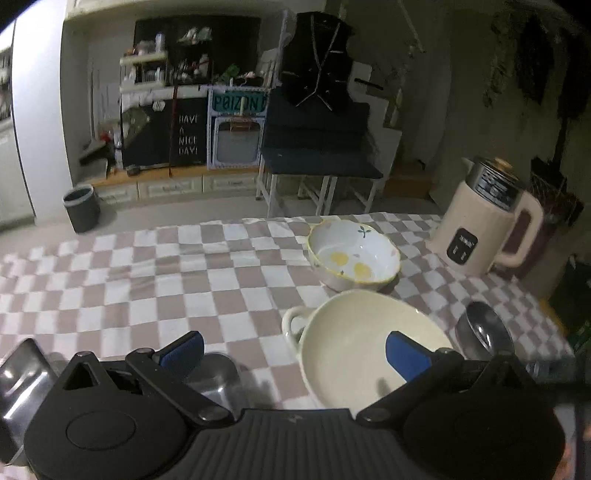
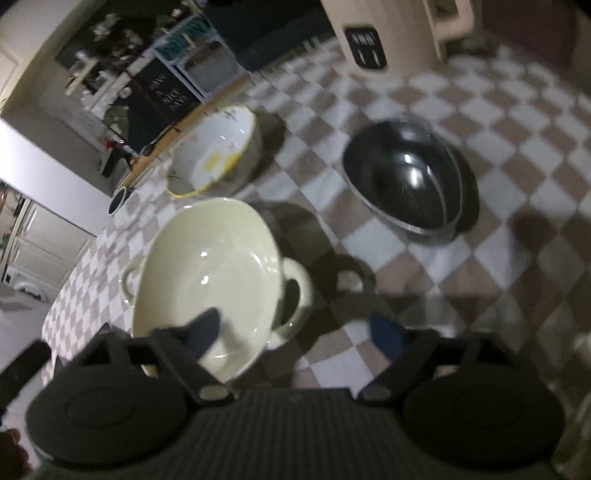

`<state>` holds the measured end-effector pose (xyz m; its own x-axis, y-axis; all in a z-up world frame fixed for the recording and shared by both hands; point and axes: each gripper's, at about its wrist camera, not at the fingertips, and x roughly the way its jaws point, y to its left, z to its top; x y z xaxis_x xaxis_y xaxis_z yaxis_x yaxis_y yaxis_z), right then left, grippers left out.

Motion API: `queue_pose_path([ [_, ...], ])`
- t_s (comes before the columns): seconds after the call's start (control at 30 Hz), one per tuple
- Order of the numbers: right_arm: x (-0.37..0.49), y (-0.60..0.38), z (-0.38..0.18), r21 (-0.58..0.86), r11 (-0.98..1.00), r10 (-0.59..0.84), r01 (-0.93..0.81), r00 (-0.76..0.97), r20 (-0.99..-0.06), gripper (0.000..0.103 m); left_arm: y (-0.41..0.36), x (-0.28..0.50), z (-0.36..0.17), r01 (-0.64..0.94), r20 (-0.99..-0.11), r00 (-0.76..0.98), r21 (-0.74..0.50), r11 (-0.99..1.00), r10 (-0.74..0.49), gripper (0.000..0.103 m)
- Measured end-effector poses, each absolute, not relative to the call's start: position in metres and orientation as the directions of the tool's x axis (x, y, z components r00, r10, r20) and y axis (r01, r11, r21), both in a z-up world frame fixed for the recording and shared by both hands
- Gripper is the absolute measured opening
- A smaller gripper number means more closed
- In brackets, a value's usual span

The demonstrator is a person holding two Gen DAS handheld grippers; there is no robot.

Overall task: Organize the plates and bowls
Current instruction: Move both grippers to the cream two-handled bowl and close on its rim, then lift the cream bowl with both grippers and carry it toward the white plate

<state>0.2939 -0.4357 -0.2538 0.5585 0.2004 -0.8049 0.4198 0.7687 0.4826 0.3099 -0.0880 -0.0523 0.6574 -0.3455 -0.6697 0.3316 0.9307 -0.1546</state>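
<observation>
A cream two-handled bowl (image 1: 354, 343) (image 2: 210, 269) sits on the checkered tablecloth. Behind it stands a white bowl with yellow spots (image 1: 352, 254) (image 2: 218, 151). A stack of steel bowls (image 2: 406, 177) sits to the right; its edge shows in the left wrist view (image 1: 484, 328). My left gripper (image 1: 295, 350) is open, its right fingertip over the cream bowl's rim. A steel dish (image 1: 218, 373) lies under its left finger. My right gripper (image 2: 295, 332) is open, straddling the cream bowl's right handle, left finger over the bowl's inside.
A cream electric kettle (image 1: 487, 221) (image 2: 384, 33) stands at the table's far right. The tablecloth (image 1: 147, 280) stretches to the left. Beyond the table are a dark bench (image 1: 321, 155), a bin (image 1: 81, 206) and shelves.
</observation>
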Motion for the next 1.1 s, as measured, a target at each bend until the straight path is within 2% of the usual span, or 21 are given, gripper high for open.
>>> queue_pose_path([
  [0.03, 0.296, -0.437, -0.258, 0.494, 0.755, 0.213, 0.431, 0.551, -0.807, 0.07, -0.09, 0.318, -0.055, 0.321, -0.68, 0.648, -0.165, 0.933, -0.343, 0.103],
  [0.13, 0.302, -0.437, -0.264, 0.507, 0.749, 0.223, 0.426, 0.559, -0.799, 0.048, -0.093, 0.336, -0.065, 0.315, -0.684, 0.625, -0.22, 0.923, -0.376, 0.101],
  [0.2, 0.307, -0.436, -0.264, 0.493, 0.767, 0.217, 0.41, 0.558, -0.801, 0.029, -0.096, 0.345, -0.071, 0.313, -0.691, 0.607, -0.246, 0.917, -0.392, 0.095],
  [0.33, 0.315, -0.429, -0.257, 0.428, 0.834, 0.195, 0.347, 0.541, -0.818, 0.03, -0.104, 0.357, -0.083, 0.311, -0.715, 0.579, -0.251, 0.917, -0.392, 0.08],
  [0.57, 0.327, -0.457, -0.255, 0.445, 0.834, 0.191, 0.327, 0.585, -0.788, 0.026, -0.108, 0.364, -0.101, 0.331, -0.748, 0.517, -0.274, 0.903, -0.416, 0.059],
  [0.73, 0.338, -0.466, -0.255, 0.43, 0.852, 0.179, 0.298, 0.607, -0.775, 0.025, -0.11, 0.37, -0.11, 0.33, -0.759, 0.497, -0.283, 0.9, -0.421, 0.054],
  [0.97, 0.343, -0.463, -0.255, 0.398, 0.883, 0.172, 0.249, 0.617, -0.767, 0.028, -0.118, 0.381, -0.123, 0.3, -0.777, 0.472, -0.303, 0.905, -0.416, 0.029],
  [1.1, 0.347, -0.464, -0.258, 0.402, 0.882, 0.179, 0.244, 0.616, -0.767, 0.029, -0.119, 0.384, -0.124, 0.293, -0.777, 0.476, -0.303, 0.907, -0.413, 0.027],
])
